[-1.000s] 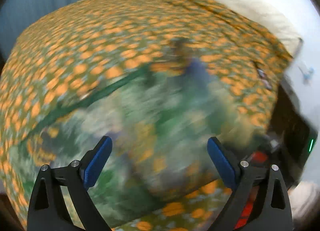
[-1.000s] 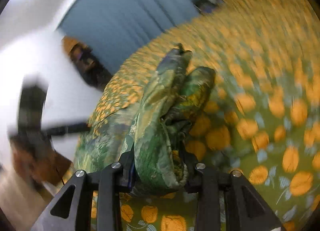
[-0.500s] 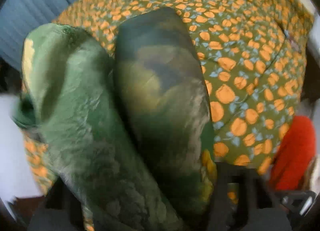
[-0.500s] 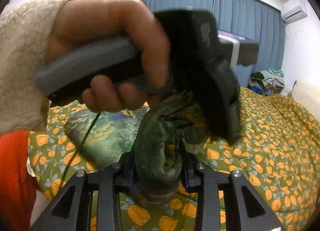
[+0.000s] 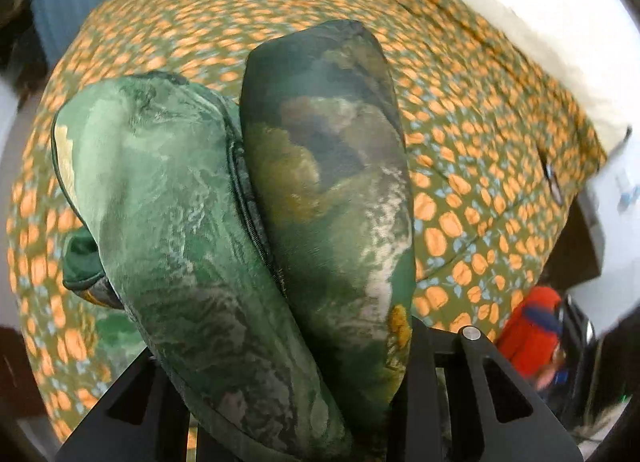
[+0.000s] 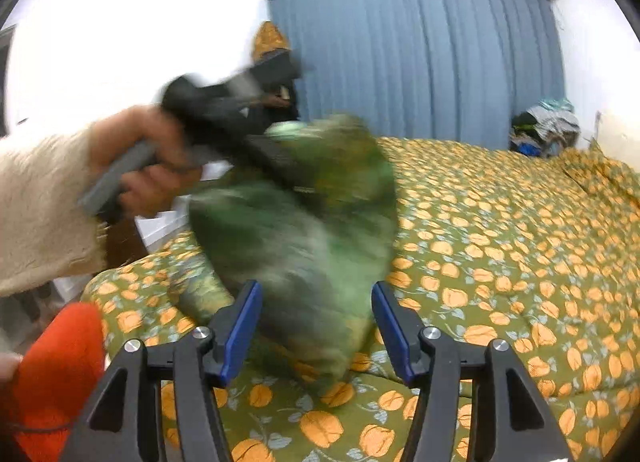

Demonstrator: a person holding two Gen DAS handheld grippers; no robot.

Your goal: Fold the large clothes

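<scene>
A large green patterned garment (image 5: 280, 222) is bunched in thick folds between the fingers of my left gripper (image 5: 296, 366), which is shut on it and holds it above the bed. The fingertips are hidden by the cloth. In the right wrist view the same garment (image 6: 304, 230) hangs blurred from the left gripper (image 6: 276, 158), held in a hand. My right gripper (image 6: 316, 326) is open, its blue pads (image 6: 242, 326) apart on either side of the hanging cloth, not touching it.
The bed (image 6: 520, 262) is covered by an olive quilt with orange flowers (image 5: 460, 110). Blue curtains (image 6: 420, 54) hang behind. A pile of clothes (image 6: 544, 130) lies at the far corner. An orange sleeve (image 6: 56, 366) is at lower left.
My right gripper has opened and let go of the garment. My left gripper, open a second ago, has shut on the garment and lifted it.
</scene>
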